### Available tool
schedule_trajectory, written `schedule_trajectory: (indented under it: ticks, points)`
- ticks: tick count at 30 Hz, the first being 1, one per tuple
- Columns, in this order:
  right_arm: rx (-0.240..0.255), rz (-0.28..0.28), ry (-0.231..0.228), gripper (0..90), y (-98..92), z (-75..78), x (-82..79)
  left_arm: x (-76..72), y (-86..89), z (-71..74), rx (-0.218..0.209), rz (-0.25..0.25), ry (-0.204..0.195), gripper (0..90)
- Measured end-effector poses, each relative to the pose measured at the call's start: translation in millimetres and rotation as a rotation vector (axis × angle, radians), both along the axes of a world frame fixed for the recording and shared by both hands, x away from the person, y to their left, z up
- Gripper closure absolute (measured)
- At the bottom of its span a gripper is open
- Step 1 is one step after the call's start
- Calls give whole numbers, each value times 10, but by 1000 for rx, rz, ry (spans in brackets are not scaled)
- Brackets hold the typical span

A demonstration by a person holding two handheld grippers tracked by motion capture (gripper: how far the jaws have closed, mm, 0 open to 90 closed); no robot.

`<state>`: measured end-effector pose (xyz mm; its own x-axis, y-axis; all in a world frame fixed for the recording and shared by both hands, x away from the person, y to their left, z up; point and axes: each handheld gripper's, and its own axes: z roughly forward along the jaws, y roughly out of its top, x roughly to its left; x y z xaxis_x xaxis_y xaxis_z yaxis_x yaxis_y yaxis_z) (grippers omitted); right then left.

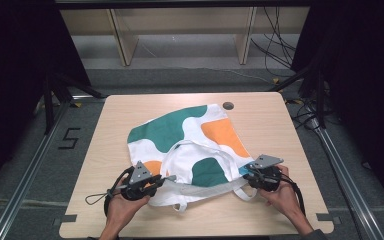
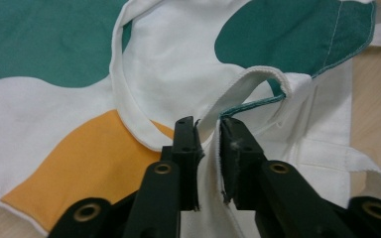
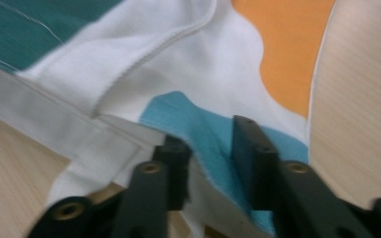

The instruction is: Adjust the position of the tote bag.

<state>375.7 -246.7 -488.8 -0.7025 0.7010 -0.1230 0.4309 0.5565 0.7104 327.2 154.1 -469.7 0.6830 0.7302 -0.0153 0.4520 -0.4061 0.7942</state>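
Note:
A white cloth tote bag (image 1: 190,135) with green, orange and blue patches lies crumpled on the wooden table (image 1: 265,115). My left gripper (image 1: 167,178) is at the bag's near left edge. In the left gripper view its jaws (image 2: 209,131) stand slightly apart, with the bag's white hem (image 2: 258,74) running loosely between them. My right gripper (image 1: 245,173) is at the bag's near right corner. In the right gripper view, its jaws (image 3: 211,136) straddle a blue patch of the cloth (image 3: 203,124) with a gap on both sides. A white strap (image 1: 240,192) loops out toward the front edge.
A round grommet hole (image 1: 228,105) sits in the table near its back edge. Bare wood runs along the left, right and front sides of the bag. Behind the table are a wooden shelf frame (image 1: 125,45) and loose cables (image 1: 275,45) on the floor.

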Motion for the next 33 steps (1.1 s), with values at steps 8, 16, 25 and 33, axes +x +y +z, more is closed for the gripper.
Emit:
schedule_trajectory:
  ticks: [8, 16, 25, 33]
  points:
    - [129, -5, -25, 873, -55, 251, -63, -294, -26, -161, 84, 22, 34, 471]
    - [163, 41, -29, 865, -82, 372, -192, -344, 152, -153, 205, 9, 13, 666]
    - [-16, 10, 14, 643, -70, 85, -244, -244, 221, -146, 175, 30, 1, 792]
    - [-28, 46, -20, 865, -71, 112, -277, -184, 213, -143, 213, 35, -5, 803]
